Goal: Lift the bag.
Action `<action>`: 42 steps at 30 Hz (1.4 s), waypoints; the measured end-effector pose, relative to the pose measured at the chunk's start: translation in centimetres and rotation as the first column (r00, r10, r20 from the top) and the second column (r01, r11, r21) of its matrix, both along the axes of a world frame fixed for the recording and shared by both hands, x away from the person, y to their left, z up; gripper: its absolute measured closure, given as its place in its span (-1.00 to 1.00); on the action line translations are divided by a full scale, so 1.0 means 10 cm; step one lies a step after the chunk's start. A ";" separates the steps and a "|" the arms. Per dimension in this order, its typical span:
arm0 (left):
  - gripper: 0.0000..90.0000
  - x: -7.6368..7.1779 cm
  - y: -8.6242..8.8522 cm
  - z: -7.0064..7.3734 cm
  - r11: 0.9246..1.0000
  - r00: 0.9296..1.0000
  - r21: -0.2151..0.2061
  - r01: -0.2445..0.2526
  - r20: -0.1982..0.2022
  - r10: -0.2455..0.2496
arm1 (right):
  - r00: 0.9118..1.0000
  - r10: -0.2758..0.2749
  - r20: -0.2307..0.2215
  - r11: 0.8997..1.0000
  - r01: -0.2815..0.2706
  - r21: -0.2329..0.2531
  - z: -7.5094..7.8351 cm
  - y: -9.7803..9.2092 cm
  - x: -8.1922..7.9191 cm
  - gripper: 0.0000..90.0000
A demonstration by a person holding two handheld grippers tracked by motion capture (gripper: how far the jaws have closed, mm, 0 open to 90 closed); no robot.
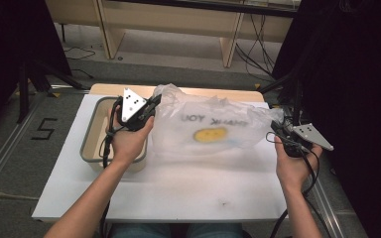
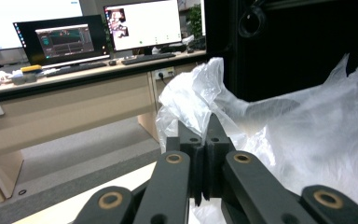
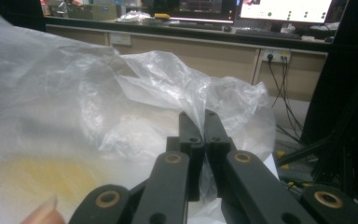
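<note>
A translucent white plastic bag [image 1: 211,126] with a yellow smiley print and mirrored lettering hangs stretched above the white table top [image 1: 178,188]. My left gripper [image 1: 154,106] is shut on the bag's left edge, and in the left gripper view the closed jaws pinch the crumpled bag [image 2: 307,135] film. My right gripper [image 1: 278,130] is shut on the bag's right edge. In the right gripper view the bag [image 3: 74,107] spreads to the left, its film caught between the closed jaws, with the yellow print blurred at lower left.
A beige bin with a grey rim [image 1: 90,144] sits on the table's left side, under my left hand. A wooden desk [image 1: 178,20] stands beyond the table, with cables on the floor. Dark curtains flank both sides. Monitors [image 2: 144,23] line a desk in the background.
</note>
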State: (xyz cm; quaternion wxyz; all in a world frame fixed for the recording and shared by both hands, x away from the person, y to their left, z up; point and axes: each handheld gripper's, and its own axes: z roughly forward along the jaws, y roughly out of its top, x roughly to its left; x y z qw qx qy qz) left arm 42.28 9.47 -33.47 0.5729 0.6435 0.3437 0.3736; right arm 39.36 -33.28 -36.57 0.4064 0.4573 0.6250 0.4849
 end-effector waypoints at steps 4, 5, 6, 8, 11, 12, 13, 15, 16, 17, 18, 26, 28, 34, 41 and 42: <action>0.98 0.07 -0.01 -0.07 1.000 1.000 0.007 -0.011 -0.025 0.012 | 1.000 0.002 -0.012 1.000 -0.002 -0.005 -0.05 0.06 0.10 0.99; 0.98 0.09 -0.02 -0.08 1.000 0.999 0.008 -0.014 -0.031 0.014 | 1.000 0.003 -0.016 1.000 -0.003 -0.006 -0.06 0.07 0.12 0.99; 0.98 0.11 -0.02 -0.10 1.000 0.999 0.011 -0.017 -0.035 0.017 | 1.000 0.004 -0.019 1.000 -0.005 -0.006 -0.07 0.09 0.15 0.99; 0.98 0.14 -0.02 -0.12 1.000 0.999 0.013 -0.022 -0.044 0.023 | 1.000 0.006 -0.027 1.000 -0.006 -0.005 -0.09 0.11 0.20 0.99; 0.97 0.20 -0.04 -0.16 0.999 0.998 0.022 -0.029 -0.057 0.030 | 0.999 0.006 -0.036 1.000 -0.006 -0.007 -0.12 0.16 0.26 0.99; 0.97 0.21 -0.04 -0.18 0.999 0.998 0.032 -0.030 -0.059 0.032 | 0.999 0.008 -0.039 1.000 -0.009 -0.007 -0.13 0.17 0.28 0.99; 0.97 0.23 -0.05 -0.19 0.999 0.997 0.036 -0.030 -0.065 0.033 | 0.999 0.008 -0.042 1.000 -0.008 -0.009 -0.14 0.19 0.30 0.99; 0.97 0.26 -0.07 -0.22 0.999 0.997 0.033 -0.031 -0.075 0.033 | 0.999 0.007 -0.048 1.000 -0.007 -0.011 -0.16 0.21 0.33 0.99; 0.96 0.28 -0.07 -0.24 0.999 0.996 0.038 -0.031 -0.082 0.034 | 0.999 0.006 -0.052 1.000 -0.007 -0.013 -0.17 0.21 0.35 0.99; 0.96 0.29 -0.07 -0.25 0.999 0.996 0.039 -0.031 -0.087 0.034 | 0.998 0.006 -0.058 1.000 -0.006 -0.014 -0.19 0.22 0.37 0.99; 0.96 0.30 -0.08 -0.26 0.999 0.995 0.042 -0.031 -0.094 0.035 | 0.998 0.003 -0.063 1.000 -0.004 -0.015 -0.20 0.23 0.38 0.99; 0.59 0.34 -0.10 -0.28 0.999 0.993 0.020 -0.037 -0.108 0.039 | 0.995 -0.005 -0.103 1.000 0.003 -0.016 -0.31 0.24 0.48 0.99; 0.37 0.34 -0.09 -0.27 0.999 0.994 0.007 -0.038 -0.104 0.038 | 0.994 -0.008 -0.111 1.000 0.006 -0.014 -0.33 0.25 0.50 0.99; -0.03 0.32 -0.08 -0.24 0.998 0.992 -0.042 -0.044 -0.117 0.039 | 0.992 -0.015 -0.126 1.000 0.013 -0.015 -0.35 0.27 0.54 0.99; -0.14 0.21 -0.07 -0.14 0.996 0.993 -0.087 -0.021 -0.115 0.011 | 0.990 -0.017 -0.141 1.000 0.014 -0.020 -0.38 0.31 0.58 0.99; -0.14 0.19 -0.08 -0.12 0.996 0.994 -0.088 -0.015 -0.113 0.005 | 0.990 -0.018 -0.143 1.000 0.015 -0.018 -0.38 0.31 0.59 0.99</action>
